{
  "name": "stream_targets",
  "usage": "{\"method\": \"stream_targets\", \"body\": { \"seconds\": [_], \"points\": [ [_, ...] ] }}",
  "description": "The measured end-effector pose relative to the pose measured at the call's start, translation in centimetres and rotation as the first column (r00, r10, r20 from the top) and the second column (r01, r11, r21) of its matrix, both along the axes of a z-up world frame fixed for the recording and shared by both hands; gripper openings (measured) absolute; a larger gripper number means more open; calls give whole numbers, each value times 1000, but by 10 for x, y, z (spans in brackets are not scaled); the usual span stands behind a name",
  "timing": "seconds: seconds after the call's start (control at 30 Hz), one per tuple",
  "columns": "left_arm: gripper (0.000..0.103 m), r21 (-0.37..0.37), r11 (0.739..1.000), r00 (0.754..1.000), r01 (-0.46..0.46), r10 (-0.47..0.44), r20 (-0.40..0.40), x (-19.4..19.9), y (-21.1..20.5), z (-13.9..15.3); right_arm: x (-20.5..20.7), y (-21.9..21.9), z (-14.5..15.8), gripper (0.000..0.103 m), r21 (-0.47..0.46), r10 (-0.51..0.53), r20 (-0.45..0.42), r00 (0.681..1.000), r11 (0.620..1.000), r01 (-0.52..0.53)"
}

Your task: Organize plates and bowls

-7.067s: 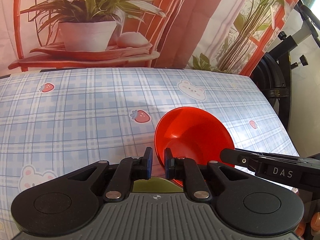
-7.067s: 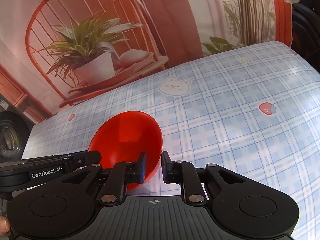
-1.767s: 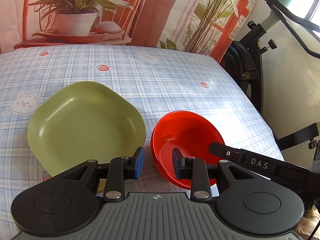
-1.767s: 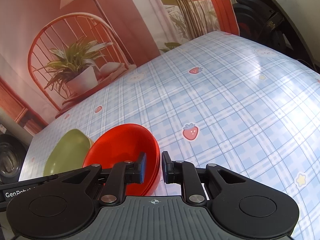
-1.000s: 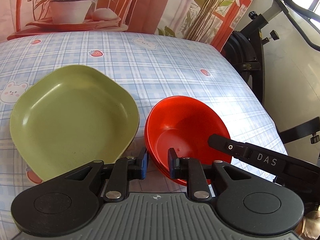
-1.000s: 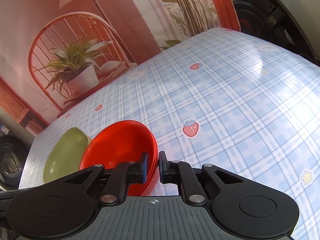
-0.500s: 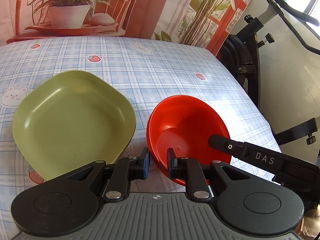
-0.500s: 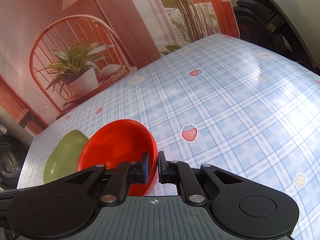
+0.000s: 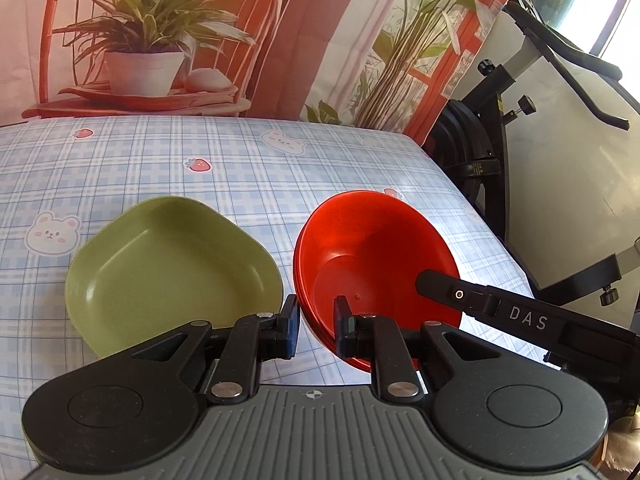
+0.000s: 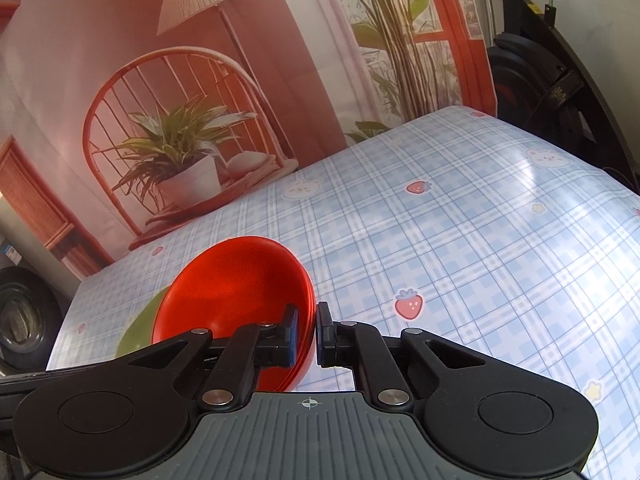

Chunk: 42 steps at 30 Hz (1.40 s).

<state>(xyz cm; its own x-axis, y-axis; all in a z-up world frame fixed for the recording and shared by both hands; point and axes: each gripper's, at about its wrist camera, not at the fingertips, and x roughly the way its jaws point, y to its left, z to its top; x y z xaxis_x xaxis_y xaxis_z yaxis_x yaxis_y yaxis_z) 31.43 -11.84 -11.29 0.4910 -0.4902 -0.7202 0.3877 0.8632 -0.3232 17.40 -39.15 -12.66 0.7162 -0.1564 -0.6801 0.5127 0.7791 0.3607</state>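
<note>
A stack of red bowls [image 9: 376,256] is tilted above the blue checked tablecloth [image 9: 224,176], to the right of a green square plate [image 9: 168,268]. My left gripper [image 9: 316,326] is shut on the bowls' near left rim, one finger outside and one inside. My right gripper [image 10: 306,334] is shut on the red bowls [image 10: 236,284] at their right rim. The right gripper's arm [image 9: 520,316] crosses the bowls in the left wrist view. A sliver of the green plate [image 10: 138,330] shows behind the bowls in the right wrist view.
A printed backdrop with a potted plant [image 9: 148,52] hangs behind the table. An exercise bike [image 9: 520,120] stands past the table's right edge. A tyre [image 10: 24,320] sits at the left in the right wrist view.
The red bowls have risen and tilted up, held by both grippers. Both grippers have pulled back and up, so the green plate looks smaller and farther away.
</note>
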Motion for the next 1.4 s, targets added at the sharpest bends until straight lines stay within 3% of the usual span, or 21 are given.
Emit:
{"method": "stream_targets", "body": {
  "seconds": [0.17, 0.47, 0.8, 1.13, 1.4],
  "points": [
    [18, 7, 1000, 999, -18, 18, 38, 7, 17, 16, 19, 14, 17, 8, -23, 33, 26, 999, 999, -32],
    [18, -26, 997, 997, -79, 80, 25, 39, 65, 35, 73, 44, 32, 9, -60, 108, 56, 993, 993, -104],
    [18, 11, 992, 992, -125, 125, -21, 52, 93, 18, 122, 72, 18, 9, -61, 178, -18, 984, 982, -179],
    [18, 49, 992, 991, -117, 120, -67, 50, 96, -7, 124, 79, -11, 9, -20, 187, -108, 976, 981, -191],
    [18, 76, 992, 991, -105, 110, -75, 44, 95, -17, 121, 80, -18, 9, -8, 189, -131, 973, 981, -192]
  ]
}}
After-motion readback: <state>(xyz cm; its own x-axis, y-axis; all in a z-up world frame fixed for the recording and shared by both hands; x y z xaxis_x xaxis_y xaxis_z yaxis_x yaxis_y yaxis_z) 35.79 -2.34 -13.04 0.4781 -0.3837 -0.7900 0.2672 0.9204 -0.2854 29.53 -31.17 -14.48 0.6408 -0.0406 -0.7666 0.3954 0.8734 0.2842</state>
